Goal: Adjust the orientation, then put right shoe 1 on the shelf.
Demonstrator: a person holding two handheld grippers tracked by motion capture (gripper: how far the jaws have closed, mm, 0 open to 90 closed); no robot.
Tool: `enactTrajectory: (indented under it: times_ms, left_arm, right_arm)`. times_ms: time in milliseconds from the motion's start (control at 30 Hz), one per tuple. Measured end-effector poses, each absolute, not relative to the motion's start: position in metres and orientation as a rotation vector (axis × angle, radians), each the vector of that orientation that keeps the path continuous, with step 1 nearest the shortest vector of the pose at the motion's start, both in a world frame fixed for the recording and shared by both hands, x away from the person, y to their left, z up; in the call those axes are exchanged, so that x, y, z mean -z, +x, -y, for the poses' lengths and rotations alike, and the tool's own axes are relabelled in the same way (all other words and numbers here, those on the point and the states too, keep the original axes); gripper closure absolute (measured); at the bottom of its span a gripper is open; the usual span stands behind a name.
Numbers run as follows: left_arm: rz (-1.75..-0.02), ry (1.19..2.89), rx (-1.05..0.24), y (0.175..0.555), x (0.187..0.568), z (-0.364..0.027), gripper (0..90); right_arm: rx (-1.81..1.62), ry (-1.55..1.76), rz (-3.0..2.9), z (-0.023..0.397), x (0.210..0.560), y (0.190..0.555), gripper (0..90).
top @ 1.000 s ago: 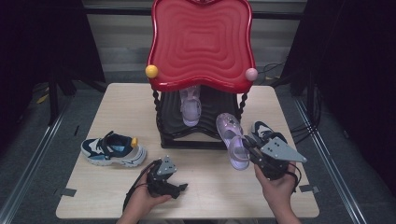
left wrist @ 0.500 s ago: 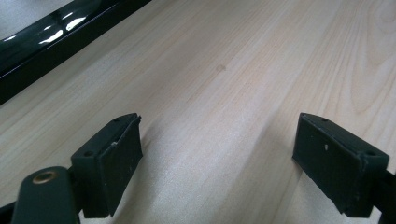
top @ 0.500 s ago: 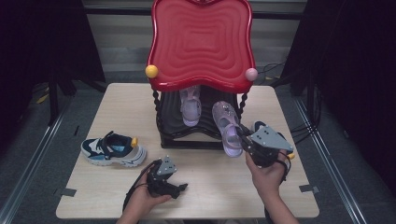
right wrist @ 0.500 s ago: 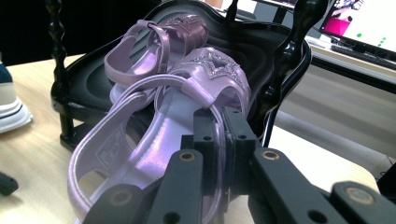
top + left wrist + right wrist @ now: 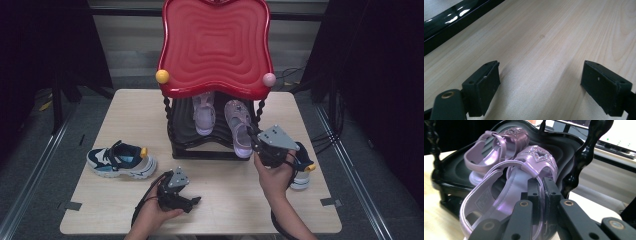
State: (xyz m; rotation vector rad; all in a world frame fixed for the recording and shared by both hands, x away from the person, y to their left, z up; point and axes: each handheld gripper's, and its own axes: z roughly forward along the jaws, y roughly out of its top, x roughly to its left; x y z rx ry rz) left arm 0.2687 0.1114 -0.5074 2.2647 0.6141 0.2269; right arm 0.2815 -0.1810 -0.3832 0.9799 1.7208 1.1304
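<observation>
The right hand-held gripper (image 5: 539, 192) is clamped on the side strap of a glossy lilac sandal (image 5: 506, 192) with a glittery star on its toe strap. The sandal seems to rest heel-out on the black lower shelf (image 5: 456, 173), beside its twin (image 5: 499, 147). The left hand-held gripper (image 5: 540, 85) lies open over the bare worktop (image 5: 554, 37).

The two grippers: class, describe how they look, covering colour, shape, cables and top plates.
Both are black. The left gripper has two blocky, rectangular jaw pads on arms with brass-ringed pivots. The right gripper carries a grey three-cornered plate on top. A black cable trails from the left one.
</observation>
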Motion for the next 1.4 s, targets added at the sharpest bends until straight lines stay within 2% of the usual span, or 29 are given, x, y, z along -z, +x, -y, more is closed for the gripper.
enactTrajectory:
  times_ms: [1400]
  left_arm:
    - [-0.614,2.265,-0.226,0.269,0.507,-0.111,14.9]
  right_arm:
    - [-1.039,1.015,-1.602,0.145,0.391,0.329,85.3]
